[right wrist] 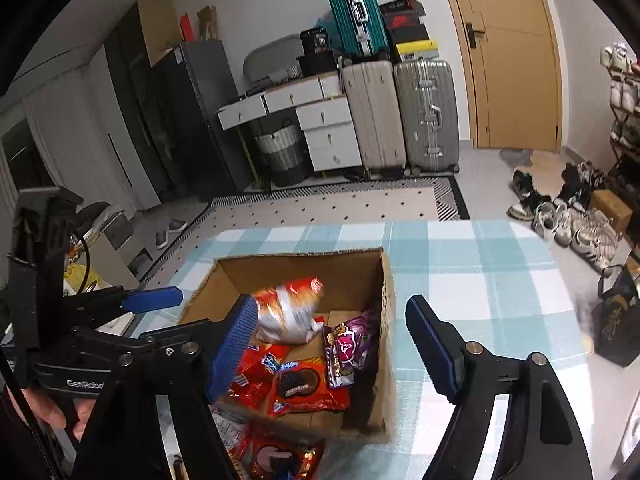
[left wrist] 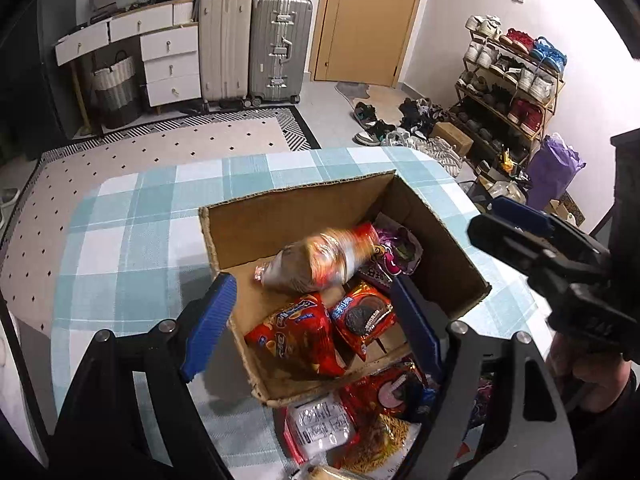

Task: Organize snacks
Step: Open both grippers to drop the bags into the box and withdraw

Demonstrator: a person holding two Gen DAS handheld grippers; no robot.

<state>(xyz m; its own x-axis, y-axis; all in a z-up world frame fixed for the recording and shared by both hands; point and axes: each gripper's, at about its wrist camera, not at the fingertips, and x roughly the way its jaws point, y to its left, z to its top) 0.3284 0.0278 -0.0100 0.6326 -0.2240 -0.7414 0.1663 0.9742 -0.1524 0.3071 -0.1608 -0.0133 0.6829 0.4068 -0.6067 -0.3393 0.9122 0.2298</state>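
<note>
An open cardboard box [left wrist: 296, 216] [right wrist: 304, 266] stands on the checked tablecloth. Inside lie a red snack bag [left wrist: 298, 340] [right wrist: 256, 372], a red cookie pack [left wrist: 364, 316] [right wrist: 306, 386] and a purple bag [left wrist: 394, 256] [right wrist: 352, 344]. A blurred orange-and-silver bag [left wrist: 320, 260] [right wrist: 286, 312] is in motion over the box. More snack packs [left wrist: 356, 420] [right wrist: 280, 456] lie on the table at the box's near side. My left gripper [left wrist: 316, 328] is open and empty above the box's near edge. My right gripper [right wrist: 332, 356] is open and empty above the box's right part.
The table [left wrist: 132, 216] [right wrist: 480, 280] stands on a patterned rug [left wrist: 168, 144]. Suitcases [left wrist: 256, 48], a white drawer unit [left wrist: 168, 64] and a door [left wrist: 372, 20] are behind. A shoe rack [left wrist: 512, 80] and loose shoes [left wrist: 400, 128] are at the right.
</note>
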